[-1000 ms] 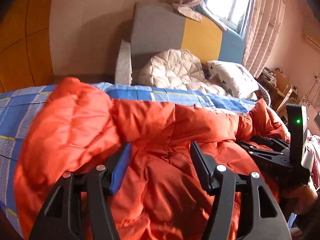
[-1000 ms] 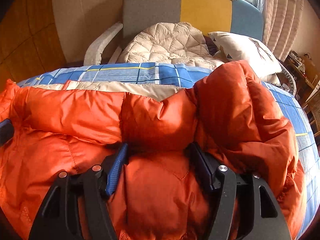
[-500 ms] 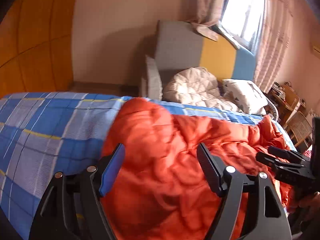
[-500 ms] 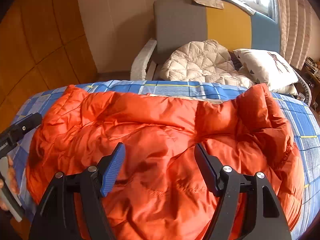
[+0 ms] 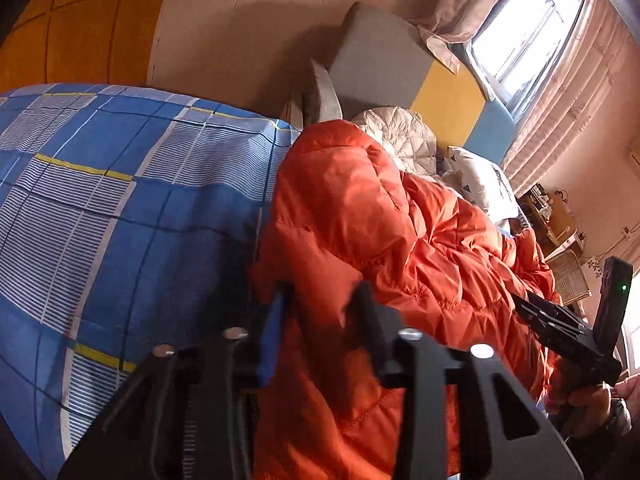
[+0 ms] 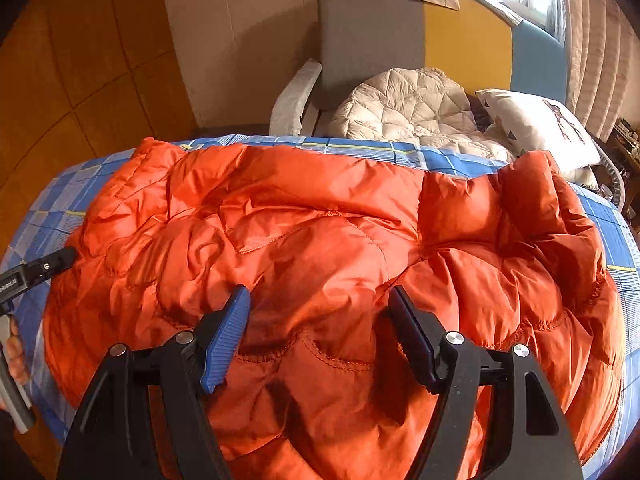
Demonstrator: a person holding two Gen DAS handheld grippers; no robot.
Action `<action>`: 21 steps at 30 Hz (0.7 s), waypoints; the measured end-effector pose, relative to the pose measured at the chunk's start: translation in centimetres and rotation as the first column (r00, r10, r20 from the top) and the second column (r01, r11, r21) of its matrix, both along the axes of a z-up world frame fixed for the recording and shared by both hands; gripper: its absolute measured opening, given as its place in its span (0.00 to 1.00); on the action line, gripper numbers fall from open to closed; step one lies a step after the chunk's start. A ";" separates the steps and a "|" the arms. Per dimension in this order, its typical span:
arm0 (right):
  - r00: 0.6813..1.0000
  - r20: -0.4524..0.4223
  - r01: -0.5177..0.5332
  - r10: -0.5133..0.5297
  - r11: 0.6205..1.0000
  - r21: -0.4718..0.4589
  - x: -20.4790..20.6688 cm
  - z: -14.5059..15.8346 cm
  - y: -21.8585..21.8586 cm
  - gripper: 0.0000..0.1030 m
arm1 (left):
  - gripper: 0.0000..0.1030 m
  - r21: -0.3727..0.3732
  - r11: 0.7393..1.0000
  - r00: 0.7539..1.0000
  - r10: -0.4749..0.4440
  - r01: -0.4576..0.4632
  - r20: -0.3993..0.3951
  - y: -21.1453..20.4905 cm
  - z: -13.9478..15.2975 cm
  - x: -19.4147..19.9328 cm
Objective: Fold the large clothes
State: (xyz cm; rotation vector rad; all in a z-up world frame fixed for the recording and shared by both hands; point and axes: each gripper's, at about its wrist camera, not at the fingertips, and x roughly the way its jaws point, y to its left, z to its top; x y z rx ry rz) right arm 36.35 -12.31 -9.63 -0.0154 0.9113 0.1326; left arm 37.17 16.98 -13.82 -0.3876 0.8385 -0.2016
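Your left gripper (image 5: 320, 300) has just been closing its jaws on the edge of the orange down jacket (image 6: 320, 240) lying on the bed (image 5: 120, 200); your right gripper (image 6: 318, 312) hovers released above it.

Your left gripper (image 5: 320, 300) points down at the left edge of the orange jacket (image 6: 320, 240); its jaws have just been closing and now pinch a fold of that edge. Your right gripper (image 6: 318, 312) hovers over the jacket's near middle, jaws wide apart, gripping nothing.
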 end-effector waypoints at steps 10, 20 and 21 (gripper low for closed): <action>0.999 -0.046 -0.005 0.004 1.000 -0.024 1.2 -2.3 0.3 0.70 | 0.05 0.021 0.999 0.999 0.036 -0.036 -0.017 0.7 -1.4 -1.0; 0.997 -0.076 0.002 -0.004 1.000 -0.023 2.2 -3.9 0.4 0.73 | 0.39 0.182 0.978 0.993 0.087 -0.100 0.082 -1.7 2.7 -1.5; 0.997 -0.076 0.001 -0.001 1.000 -0.013 1.9 -3.5 0.3 0.73 | 0.46 0.189 0.977 0.991 0.080 -0.099 0.106 -2.1 3.3 -1.5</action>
